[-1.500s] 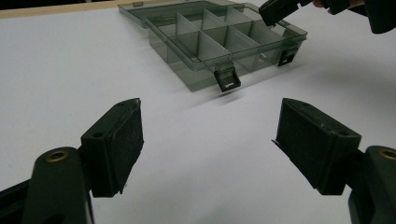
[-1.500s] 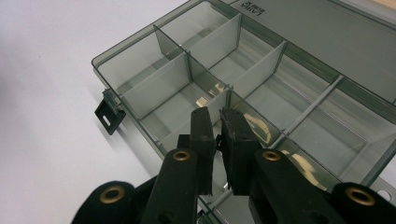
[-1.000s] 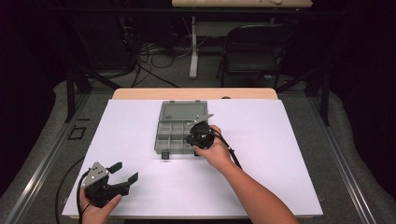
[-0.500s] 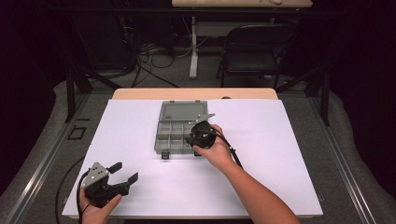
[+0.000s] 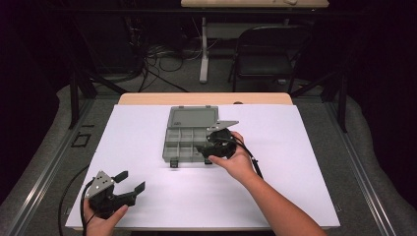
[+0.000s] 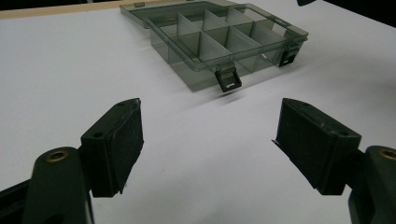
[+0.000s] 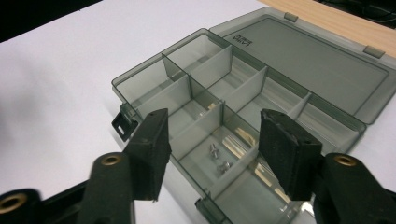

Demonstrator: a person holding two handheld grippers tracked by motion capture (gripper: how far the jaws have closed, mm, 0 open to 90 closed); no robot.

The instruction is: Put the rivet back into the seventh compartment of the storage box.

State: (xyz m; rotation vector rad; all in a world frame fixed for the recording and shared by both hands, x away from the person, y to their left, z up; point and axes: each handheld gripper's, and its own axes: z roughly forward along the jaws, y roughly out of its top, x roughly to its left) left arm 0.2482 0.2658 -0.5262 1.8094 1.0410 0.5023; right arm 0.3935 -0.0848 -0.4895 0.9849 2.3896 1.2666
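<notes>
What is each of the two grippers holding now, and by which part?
Nothing. The left gripper is open over the white table; the right gripper is open above the smoky transparent plastic compartment box.

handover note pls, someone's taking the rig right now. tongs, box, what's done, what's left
Left tongs: open, holding nothing, at the near left of the white table, apart from the box.
Right tongs: open, holding nothing, poised over the near-right compartments of the organizer box.
Box: mid-table, lid flat open at the back, both front latches undone.
Contents: a few small screws lie in the compartment under the right tongs; the other compartments look empty.
Done: box is open.
Left: probably picking up the screws with the right tongs; nothing gripped yet.
</notes>
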